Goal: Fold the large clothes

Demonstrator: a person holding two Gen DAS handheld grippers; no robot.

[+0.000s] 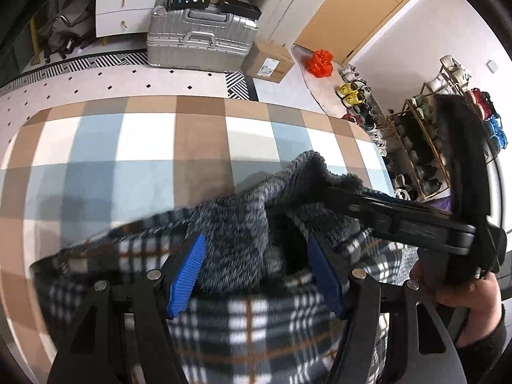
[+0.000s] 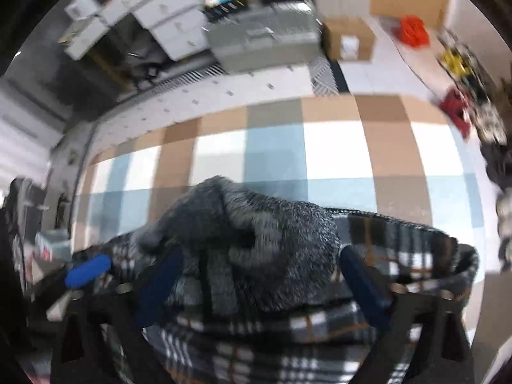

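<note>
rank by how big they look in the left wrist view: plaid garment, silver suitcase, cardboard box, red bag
1. plaid garment, though it lies right under the camera, which inflates it
2. silver suitcase
3. cardboard box
4. red bag
The last three sit at a similar distance, so their order is fairly safe.

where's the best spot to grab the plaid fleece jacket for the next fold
Probably the grey fuzzy lining bunched up at the plaid fleece jacket's top edge, taken from above with each claw straddling it. That raised ridge stands proud of the checked blanket, so pads can close on cloth alone.
</note>
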